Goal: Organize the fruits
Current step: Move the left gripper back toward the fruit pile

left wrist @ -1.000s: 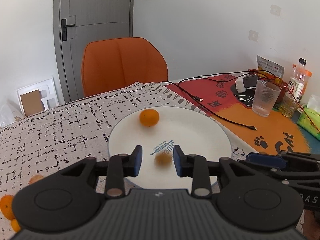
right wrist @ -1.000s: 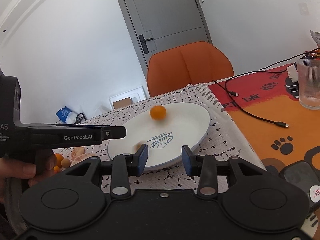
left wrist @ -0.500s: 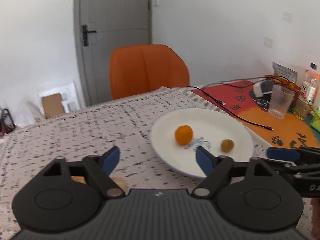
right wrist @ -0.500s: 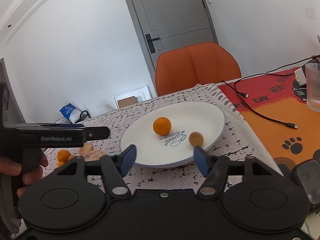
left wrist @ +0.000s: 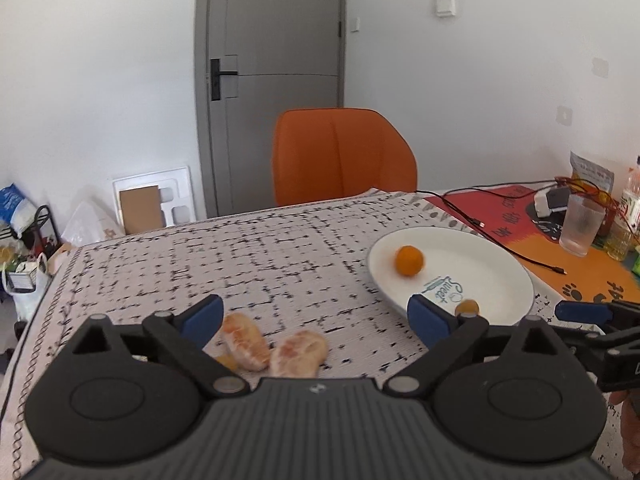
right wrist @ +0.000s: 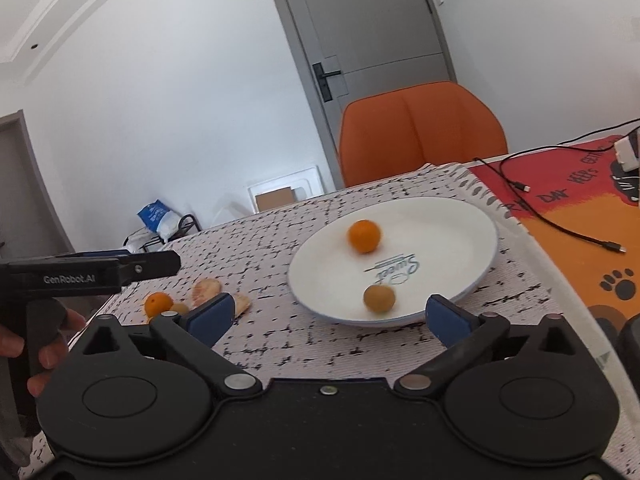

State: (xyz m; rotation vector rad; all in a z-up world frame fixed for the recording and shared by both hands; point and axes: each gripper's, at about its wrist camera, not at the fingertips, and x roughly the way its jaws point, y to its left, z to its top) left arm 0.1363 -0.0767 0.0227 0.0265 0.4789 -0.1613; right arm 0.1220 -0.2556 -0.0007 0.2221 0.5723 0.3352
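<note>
While both grippers hang over the desk [left wrist: 280, 256] with nothing between their fingers, the white plate [right wrist: 452, 224] now carries two fruits: an orange [right wrist: 364, 235] toward its far side and a small brown fruit [right wrist: 379, 298] near its front rim. A second ago the brown fruit sat between the nearly closed fingers of the left gripper [left wrist: 316, 316] over the plate; it now lies free on the plate, and that gripper has swung left to face the fruit not yet sorted. Its fingers are opening, spread wide, with two peeled segments [left wrist: 276, 346] on the cloth just ahead of them. The right gripper [right wrist: 328, 314] has also gone from nearly closed to spread, its fingers opening and empty, aimed at the plate's near edge. In the right view, a small orange [right wrist: 158, 304] lies beside the segments, left of the plate. Judged from this, one placement is complete and the left-hand pile is the next pick.
</note>
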